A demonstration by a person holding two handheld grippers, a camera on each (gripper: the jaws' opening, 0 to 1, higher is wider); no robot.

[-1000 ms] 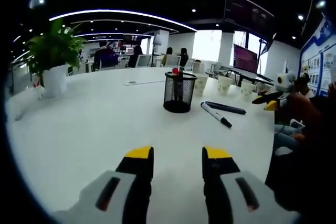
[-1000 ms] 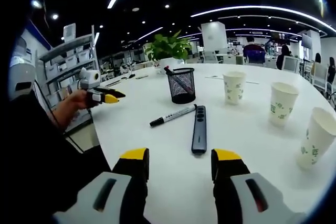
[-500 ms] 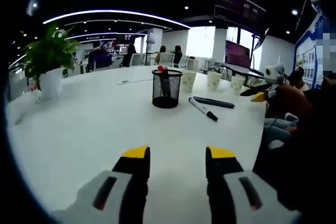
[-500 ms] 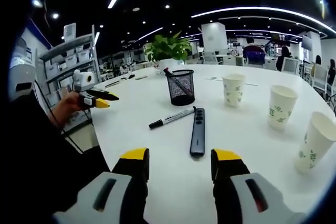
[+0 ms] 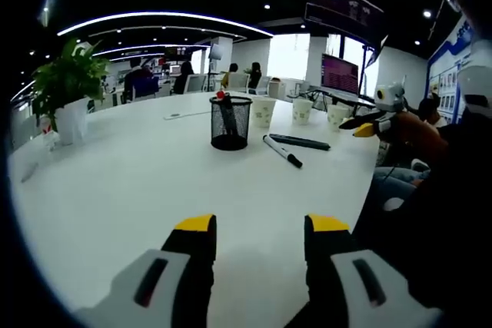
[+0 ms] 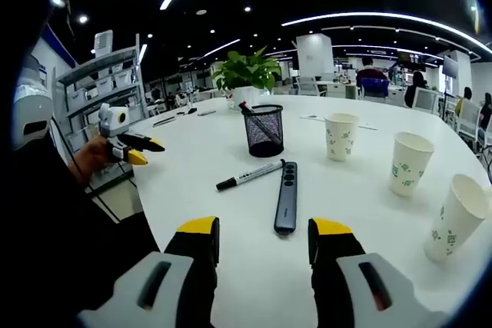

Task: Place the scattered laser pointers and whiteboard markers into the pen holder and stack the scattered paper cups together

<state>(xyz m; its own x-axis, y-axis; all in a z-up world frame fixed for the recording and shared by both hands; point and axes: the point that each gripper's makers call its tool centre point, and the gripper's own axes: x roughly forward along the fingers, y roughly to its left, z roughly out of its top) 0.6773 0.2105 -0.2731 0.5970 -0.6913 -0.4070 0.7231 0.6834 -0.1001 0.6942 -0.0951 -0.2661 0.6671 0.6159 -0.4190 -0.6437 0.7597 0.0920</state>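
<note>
A black mesh pen holder (image 5: 230, 122) (image 6: 264, 130) stands on the white table with a red-capped marker in it. Beside it lie a whiteboard marker (image 5: 282, 151) (image 6: 250, 175) and a dark grey laser pointer (image 5: 299, 142) (image 6: 286, 197). Three paper cups (image 6: 340, 136) (image 6: 407, 163) (image 6: 451, 217) stand apart in a row; they stand behind the holder in the left gripper view (image 5: 264, 112). My left gripper (image 5: 259, 226) is open over bare table, and it reappears at the left of the right gripper view (image 6: 137, 149). My right gripper (image 6: 263, 228) is open, just short of the pointer, and reappears (image 5: 369, 124).
A potted plant (image 5: 68, 94) (image 6: 244, 78) stands on the far side of the table (image 5: 131, 174). Shelves with boxes (image 6: 96, 86) line the wall. Several people sit at desks in the background. A person's dark sleeve (image 6: 54, 220) is close to the table edge.
Both cameras have pulled back a little from the table, so the holder, marker and pointer look smaller and farther. Neither gripper has taken hold of anything.
</note>
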